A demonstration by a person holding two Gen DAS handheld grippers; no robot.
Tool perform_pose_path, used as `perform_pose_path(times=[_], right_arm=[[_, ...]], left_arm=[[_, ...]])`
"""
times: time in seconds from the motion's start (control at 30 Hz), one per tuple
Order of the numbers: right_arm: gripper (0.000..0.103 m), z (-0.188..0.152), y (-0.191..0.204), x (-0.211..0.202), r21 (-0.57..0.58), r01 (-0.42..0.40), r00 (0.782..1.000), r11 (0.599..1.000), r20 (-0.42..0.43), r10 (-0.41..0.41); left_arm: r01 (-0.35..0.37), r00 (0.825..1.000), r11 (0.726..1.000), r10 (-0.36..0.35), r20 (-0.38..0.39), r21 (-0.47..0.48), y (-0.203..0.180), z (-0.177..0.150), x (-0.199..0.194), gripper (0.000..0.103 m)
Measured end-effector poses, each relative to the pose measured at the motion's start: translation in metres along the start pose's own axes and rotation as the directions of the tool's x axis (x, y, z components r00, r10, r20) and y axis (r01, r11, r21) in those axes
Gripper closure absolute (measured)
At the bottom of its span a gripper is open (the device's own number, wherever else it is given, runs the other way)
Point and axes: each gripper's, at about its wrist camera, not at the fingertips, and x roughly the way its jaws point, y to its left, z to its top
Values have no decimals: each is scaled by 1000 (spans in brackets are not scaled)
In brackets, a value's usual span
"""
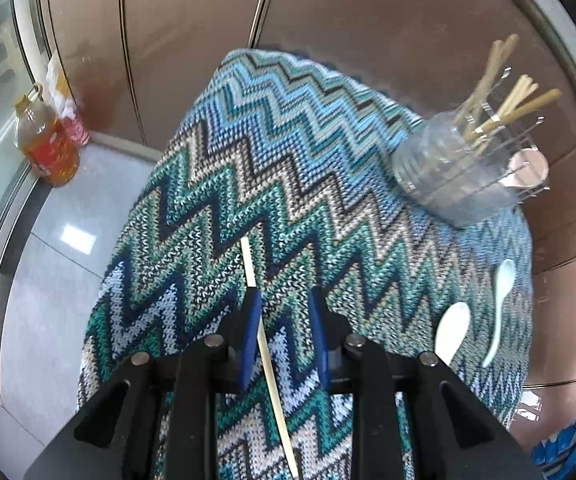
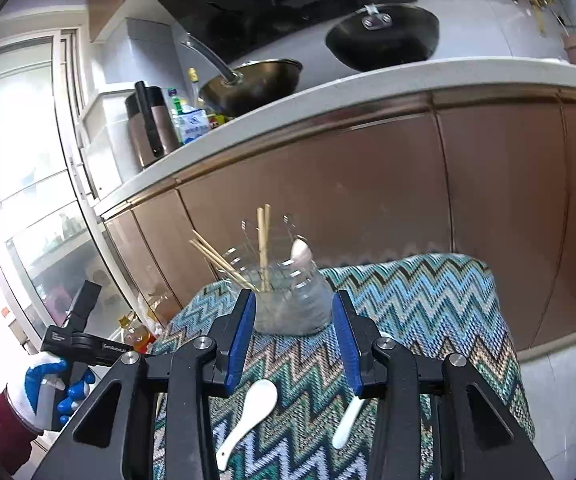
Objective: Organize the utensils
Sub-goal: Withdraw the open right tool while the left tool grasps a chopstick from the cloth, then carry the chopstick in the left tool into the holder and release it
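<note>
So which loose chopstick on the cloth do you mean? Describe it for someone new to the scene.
Start at the zigzag-knit cloth covering the table, with the clear utensil jar at its far right. The chopstick lies alone at the near edge, running between the left tool's blue pads. Unlike the two white spoons to its right, it is thin, straight and pale.

On the zigzag cloth (image 1: pixel 272 148) lie two white spoons (image 1: pixel 453 330) (image 1: pixel 500 308) and one loose chopstick (image 1: pixel 266 344). One clear holder (image 1: pixel 448 176) stands there too, and it carries a third white spoon (image 2: pixel 302 252). In the right wrist view about five chopsticks (image 2: pixel 263 240) stand in the holder; blur in the left wrist view stops an exact count. On the floor stands one amber bottle (image 1: pixel 44 144). On the worktop sit two dark pans (image 2: pixel 256 82) (image 2: pixel 384 38) and one brown cylinder-shaped appliance (image 2: pixel 148 128), with several small bottles (image 2: pixel 186 114) whose number cannot be told.
</note>
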Motion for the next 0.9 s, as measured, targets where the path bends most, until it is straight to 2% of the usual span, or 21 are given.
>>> perform_pose_path(times=[0.33, 0.57, 0.7, 0.77, 0.9], right_arm=[[63, -10, -31, 8, 36, 11, 999, 999, -44, -9], [63, -14, -45, 12, 52, 19, 998, 998, -60, -15], [63, -16, -53, 10, 69, 24, 998, 997, -61, -20], [63, -17, -55, 9, 74, 26, 998, 997, -60, -21], [63, -19, -57, 4, 82, 27, 998, 996, -57, -23]], left_arm=[[-89, 995, 995, 87, -47, -44, 7, 13, 35, 81], [-125, 989, 992, 123, -82, -22, 3, 21, 51, 90], [-132, 988, 991, 131, -88, -15, 2, 24, 53, 93], [-136, 988, 990, 134, -80, -20, 3, 23, 53, 98], [-110, 993, 993, 107, -50, -53, 8, 17, 44, 99]])
